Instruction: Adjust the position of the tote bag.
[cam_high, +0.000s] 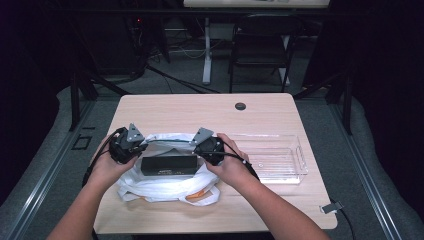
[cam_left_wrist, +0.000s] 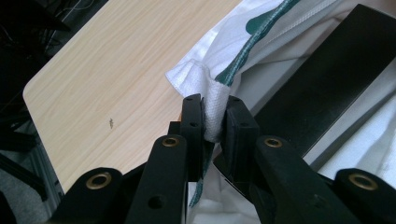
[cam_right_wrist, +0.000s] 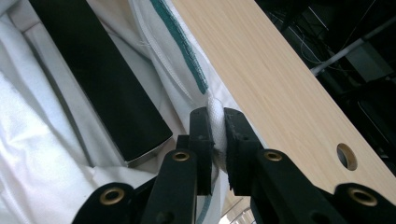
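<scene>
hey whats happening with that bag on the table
A person holds a gripper in each hand. The left gripper and the right gripper each pinch an edge of the white bag, holding its mouth open. A black box sits in the opening. A clear plastic tray lies beside the bag.

Light wood-grain table (cam_high: 175, 107) with rounded corners, filling the middle of the high view. Small round dark grommet hole (cam_high: 240, 106) near the far edge, slightly right of centre. White fabric bag (cam_high: 165, 187) with green trim lying at centre left of the tabletop, mouth spread open, a flat black box (cam_high: 168, 164) resting inside. Clear plastic tray (cam_high: 272, 157) lying just right of the bag, at centre right. Small grey clip (cam_high: 330, 207) at the lower right corner of the table.
</scene>
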